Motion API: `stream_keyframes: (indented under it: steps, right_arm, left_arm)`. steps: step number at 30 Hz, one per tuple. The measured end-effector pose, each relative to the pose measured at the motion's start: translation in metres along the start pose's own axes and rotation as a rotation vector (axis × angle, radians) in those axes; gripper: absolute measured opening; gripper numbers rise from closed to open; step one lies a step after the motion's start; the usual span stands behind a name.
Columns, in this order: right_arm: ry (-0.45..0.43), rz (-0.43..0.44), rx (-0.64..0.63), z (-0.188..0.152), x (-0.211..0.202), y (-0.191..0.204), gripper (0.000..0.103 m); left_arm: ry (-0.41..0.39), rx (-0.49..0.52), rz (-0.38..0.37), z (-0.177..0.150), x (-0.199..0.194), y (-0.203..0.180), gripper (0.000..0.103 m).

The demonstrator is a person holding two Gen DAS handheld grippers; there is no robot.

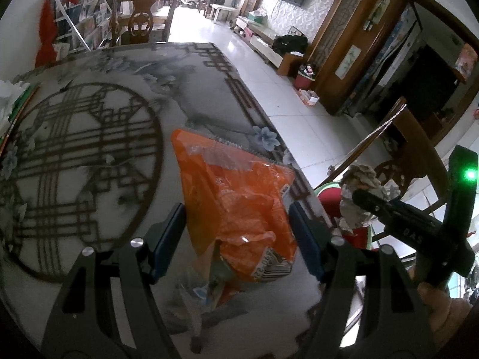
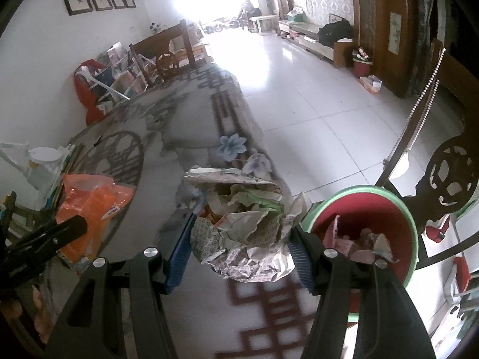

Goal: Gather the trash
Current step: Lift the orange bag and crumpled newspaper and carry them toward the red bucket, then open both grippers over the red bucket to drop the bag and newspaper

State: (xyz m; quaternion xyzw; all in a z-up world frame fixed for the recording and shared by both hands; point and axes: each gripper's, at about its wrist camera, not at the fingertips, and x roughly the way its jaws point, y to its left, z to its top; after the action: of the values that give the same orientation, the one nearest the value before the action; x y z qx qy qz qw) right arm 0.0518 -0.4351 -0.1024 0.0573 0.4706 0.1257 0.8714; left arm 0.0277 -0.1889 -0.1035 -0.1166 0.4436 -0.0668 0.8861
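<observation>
My left gripper [image 1: 238, 221] is shut on an orange plastic bag [image 1: 239, 191], which hangs just above the patterned table [image 1: 89, 149]. Clear wrapper and scraps dangle under the bag. My right gripper [image 2: 242, 233] is shut on a crumpled newspaper wad [image 2: 245, 227], held over the table's right edge. A red bin with a green rim [image 2: 413, 233] stands on the floor just right of the wad, with paper scraps inside. In the left wrist view the newspaper wad [image 1: 362, 182] and the right gripper [image 1: 377, 206] sit above the bin [image 1: 327, 200]. The right wrist view shows the orange bag [image 2: 89, 203] at the left.
A wooden chair [image 2: 449, 185] stands beside the bin, and another [image 1: 140, 21] at the table's far end. Stacked books and white paper [image 2: 42, 161] lie on the table's left side. White tiled floor [image 2: 314, 95] stretches to the right, with a small red bin [image 2: 360, 67] by the cabinet.
</observation>
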Motion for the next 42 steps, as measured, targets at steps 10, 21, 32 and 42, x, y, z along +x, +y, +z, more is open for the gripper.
stream_keyframes:
  steps: [10, 21, 32, 42]
  right_arm:
    - [-0.021, -0.007, 0.034, -0.006, -0.018, -0.046, 0.058]
    - [-0.033, -0.025, 0.095, -0.012, -0.032, -0.095, 0.058]
    - [0.05, -0.124, 0.18, -0.027, -0.021, -0.166, 0.077]
    - [-0.027, -0.117, 0.183, -0.021, -0.033, -0.164, 0.095]
  left_arm:
    - [-0.01, 0.033, 0.002, -0.002, 0.004, -0.043, 0.068]
    - [0.005, 0.089, -0.033, 0.0, 0.017, -0.095, 0.068]
    - [0.08, 0.234, -0.221, 0.005, 0.068, -0.181, 0.081]
    - [-0.033, 0.186, -0.128, 0.031, 0.058, -0.169, 0.097]
